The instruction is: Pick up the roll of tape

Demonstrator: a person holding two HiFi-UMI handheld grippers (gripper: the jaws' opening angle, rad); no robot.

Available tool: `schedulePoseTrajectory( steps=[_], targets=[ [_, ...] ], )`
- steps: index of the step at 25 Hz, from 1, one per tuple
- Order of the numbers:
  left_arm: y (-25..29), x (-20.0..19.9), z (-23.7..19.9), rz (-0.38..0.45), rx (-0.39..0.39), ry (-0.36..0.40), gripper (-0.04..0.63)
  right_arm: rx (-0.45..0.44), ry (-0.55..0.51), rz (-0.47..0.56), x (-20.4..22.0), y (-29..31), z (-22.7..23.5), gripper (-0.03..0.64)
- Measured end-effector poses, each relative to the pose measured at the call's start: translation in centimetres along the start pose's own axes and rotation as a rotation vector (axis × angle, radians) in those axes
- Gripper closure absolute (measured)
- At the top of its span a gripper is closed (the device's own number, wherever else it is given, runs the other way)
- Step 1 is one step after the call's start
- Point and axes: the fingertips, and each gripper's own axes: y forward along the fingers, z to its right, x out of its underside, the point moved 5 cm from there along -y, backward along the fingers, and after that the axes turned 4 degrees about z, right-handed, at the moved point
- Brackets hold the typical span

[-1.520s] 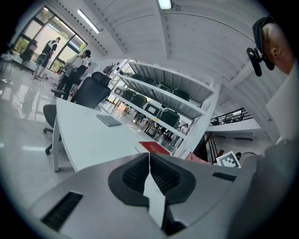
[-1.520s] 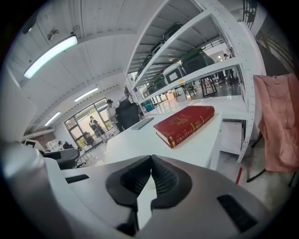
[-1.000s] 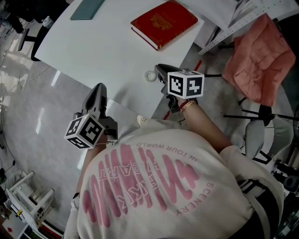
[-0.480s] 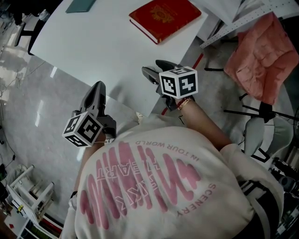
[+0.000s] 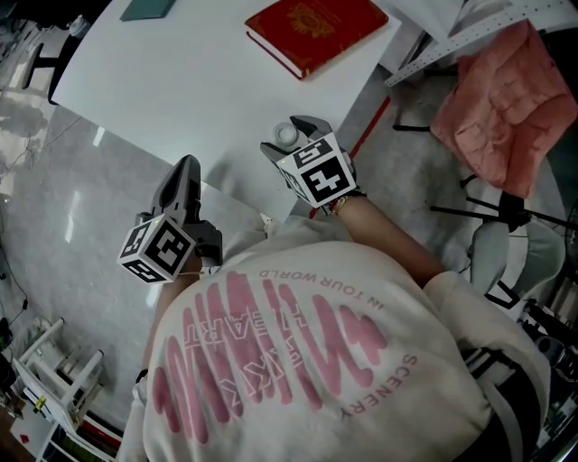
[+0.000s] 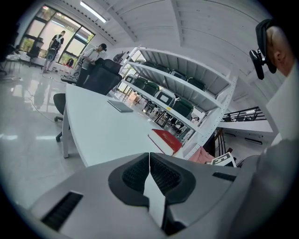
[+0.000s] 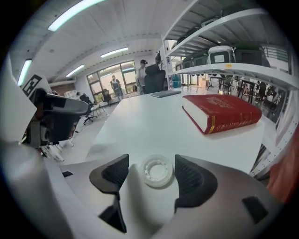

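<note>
A small white roll of tape (image 5: 286, 134) lies flat on the white table (image 5: 208, 81) near its front edge. My right gripper (image 5: 291, 138) points down at it. Its jaws are opening and stand on either side of the roll (image 7: 157, 171), with the pads clear of it in the right gripper view. My left gripper (image 5: 187, 173) hangs over the floor to the left of the table's edge. Its jaws (image 6: 149, 161) are shut, with nothing between them.
A red hardback book (image 5: 314, 27) lies further back on the table, and a grey-green notebook (image 5: 144, 7) sits at the far left corner. A chair with a pink cloth (image 5: 501, 99) stands to the right, beside white shelving (image 7: 219, 70).
My right gripper has rolled, moved left over the tape roll and opened its jaws around it. The left gripper has hardly moved.
</note>
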Motion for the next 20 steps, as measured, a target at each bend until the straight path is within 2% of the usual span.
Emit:
schedulePoseTrajectory(
  steps=[6,20],
  targets=[
    [0.3,0.3,-0.2,-0.005,0.005,-0.019,0.571,0.027,-0.054,-0.009,-0.1,0.2,-0.3,0.308],
    [-1.3,-0.1,-0.5,0.016,0.014,-0.03,0.571,0.028,-0.067,-0.039,0.0,0.1,0.0,0.328]
  ],
)
